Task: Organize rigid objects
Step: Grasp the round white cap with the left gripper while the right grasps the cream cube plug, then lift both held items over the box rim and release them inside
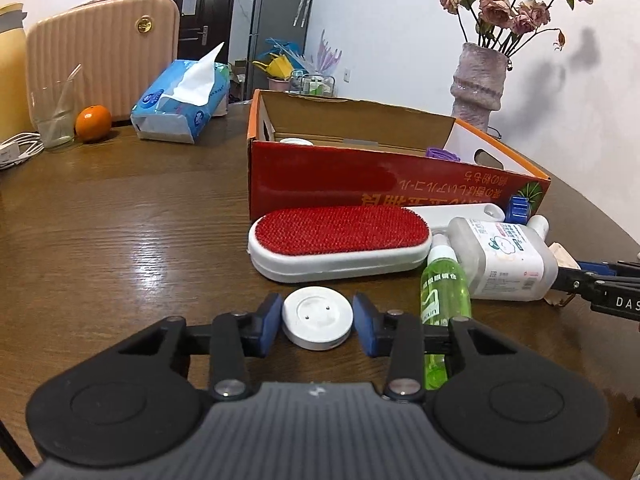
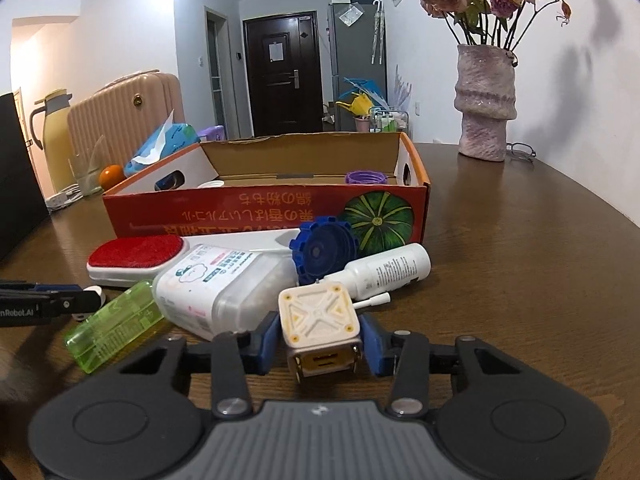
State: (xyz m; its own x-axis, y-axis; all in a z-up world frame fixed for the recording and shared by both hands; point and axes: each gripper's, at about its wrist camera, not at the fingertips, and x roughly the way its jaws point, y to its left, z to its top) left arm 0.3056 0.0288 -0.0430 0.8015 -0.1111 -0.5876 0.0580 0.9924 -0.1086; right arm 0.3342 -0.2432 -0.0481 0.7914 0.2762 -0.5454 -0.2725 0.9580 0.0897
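My left gripper [image 1: 316, 324] is low over the wooden table, its blue pads against both sides of a flat white round disc [image 1: 317, 316] that lies on the tabletop. My right gripper [image 2: 320, 340] has its pads on the two sides of a cream cube-shaped plug block [image 2: 318, 314]. Behind them lie a red-faced lint brush [image 1: 340, 236], a green spray bottle [image 1: 444, 280], a clear white-labelled bottle [image 1: 504, 256], a blue toothed cap [image 2: 320, 252] and a small white bottle [image 2: 384, 270]. Beyond that stands an open red cardboard box [image 2: 240, 208] with a purple cap [image 2: 366, 178] inside.
At the table's far left are a tissue pack [image 1: 184, 96], an orange [image 1: 93, 123] and a drinking glass [image 1: 54, 116], with a pink suitcase [image 1: 104, 52] behind them. A vase of dried roses [image 2: 484, 104] and spectacles [image 2: 520, 150] stand at the back right.
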